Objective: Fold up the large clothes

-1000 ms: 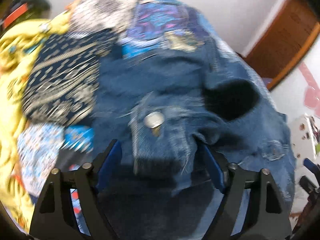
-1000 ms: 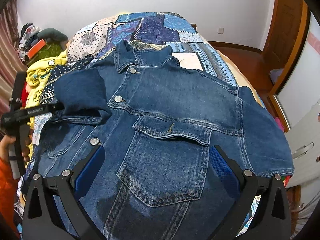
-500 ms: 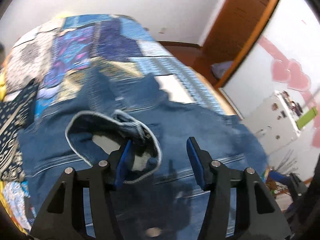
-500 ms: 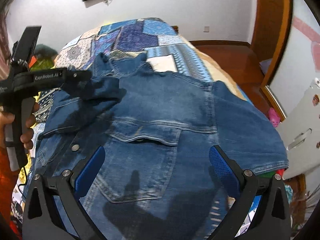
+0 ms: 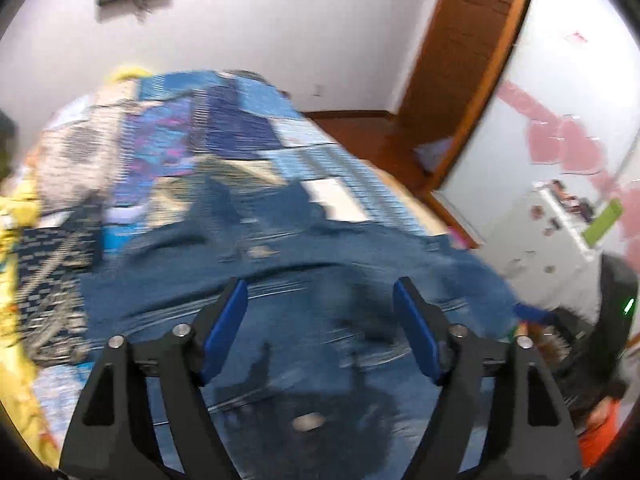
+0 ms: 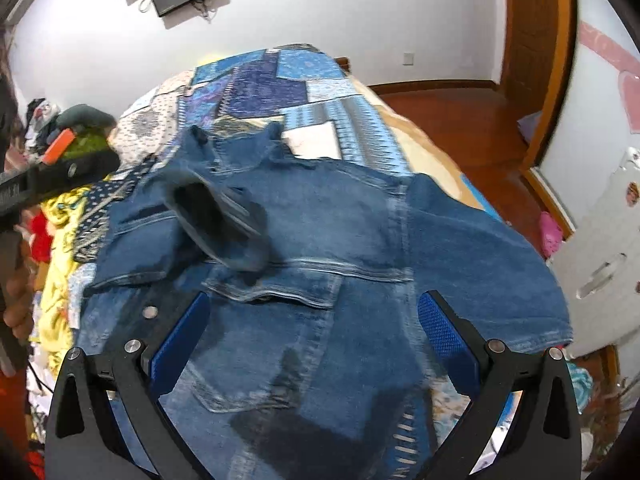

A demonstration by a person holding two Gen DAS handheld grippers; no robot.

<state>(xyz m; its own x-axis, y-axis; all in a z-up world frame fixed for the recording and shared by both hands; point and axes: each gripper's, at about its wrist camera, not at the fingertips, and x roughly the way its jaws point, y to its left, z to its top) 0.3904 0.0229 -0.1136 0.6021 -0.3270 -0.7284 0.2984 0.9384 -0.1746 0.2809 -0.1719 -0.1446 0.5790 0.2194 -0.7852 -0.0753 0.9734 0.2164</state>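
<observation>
Jacket: I see the denim jacket (image 6: pixel 320 248) spread front-up over the patchwork bedspread (image 6: pixel 280 84), collar toward the far wall, hem toward me.
Left sleeve: I see the sleeve (image 6: pixel 224 224) folded in across the chest, its cuff opening dark and facing up, lying on the jacket.
Left gripper: my left gripper (image 5: pixel 320 312) hangs above the jacket's front with nothing between its blue pads; its jaws have just been opening and stand wide. The view is blurred, so I cannot make out seams or pockets there.
Right gripper: my right gripper (image 6: pixel 314 332) hovers over the chest pocket (image 6: pixel 260 352), fingers spread wide, not touching cloth.
Beside the bed: I see a yellow garment (image 6: pixel 60 280) heaped along the left edge and a white cabinet (image 6: pixel 600 264) on the right.
</observation>
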